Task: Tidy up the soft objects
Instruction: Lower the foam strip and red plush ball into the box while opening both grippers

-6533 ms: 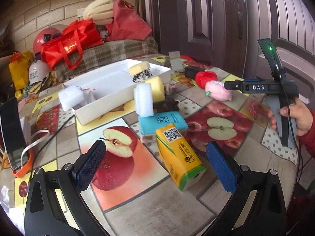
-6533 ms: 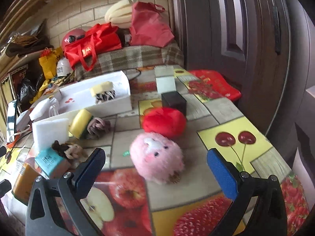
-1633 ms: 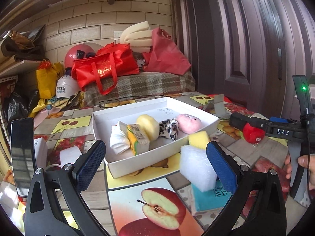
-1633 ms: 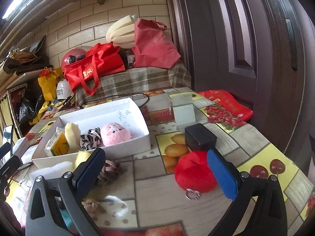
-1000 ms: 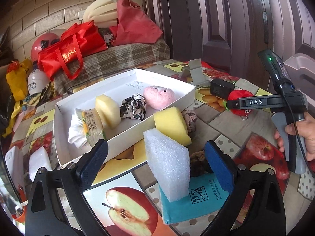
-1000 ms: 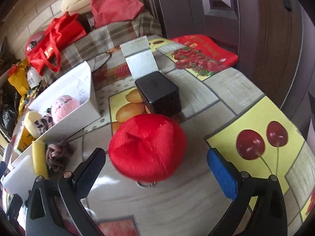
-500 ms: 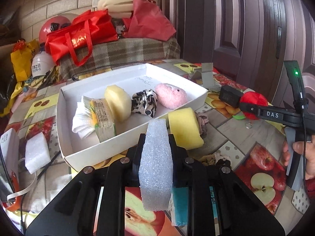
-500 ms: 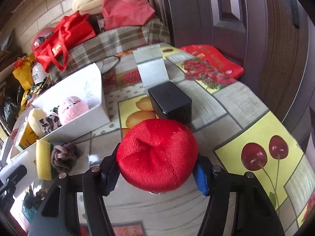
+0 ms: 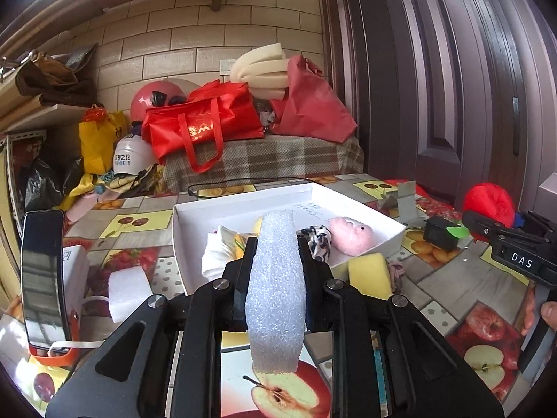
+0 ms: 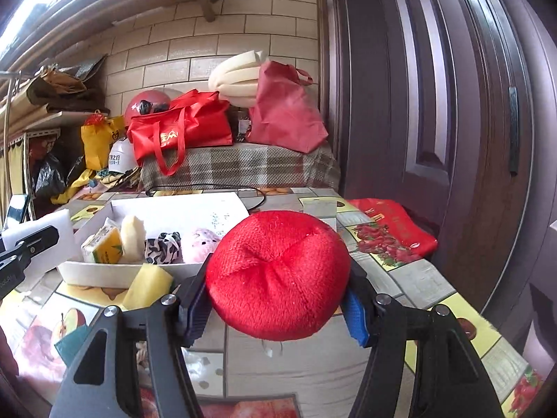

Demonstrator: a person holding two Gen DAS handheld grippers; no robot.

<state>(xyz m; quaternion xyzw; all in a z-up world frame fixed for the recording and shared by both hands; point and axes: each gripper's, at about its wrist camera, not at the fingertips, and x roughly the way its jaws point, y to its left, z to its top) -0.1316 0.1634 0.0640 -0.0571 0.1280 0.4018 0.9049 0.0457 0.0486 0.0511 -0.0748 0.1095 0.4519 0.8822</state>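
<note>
My left gripper (image 9: 275, 278) is shut on a white foam block (image 9: 275, 289), squeezed thin and lifted off the table in front of the white box (image 9: 243, 205). The box holds a pink plush (image 9: 351, 237), a leopard scrunchie (image 9: 318, 240), a yellow sponge piece and a juice carton (image 10: 102, 245). My right gripper (image 10: 278, 306) is shut on a red plush ball (image 10: 278, 275), raised above the table right of the box. That ball (image 9: 487, 202) also shows in the left wrist view. A yellow sponge (image 9: 369, 273) lies against the box's near wall.
A black box (image 9: 438, 231) and a grey card stand sit right of the white box. A phone (image 9: 41, 275) in an orange holder and a small white foam piece (image 9: 127, 285) are at left. A teal pack (image 10: 73, 339) lies near the front. Red bags fill the bench behind.
Both grippers closed within the last second, the left on the foam block and the right on the red ball. Both have since lifted their loads and tilted toward level.
</note>
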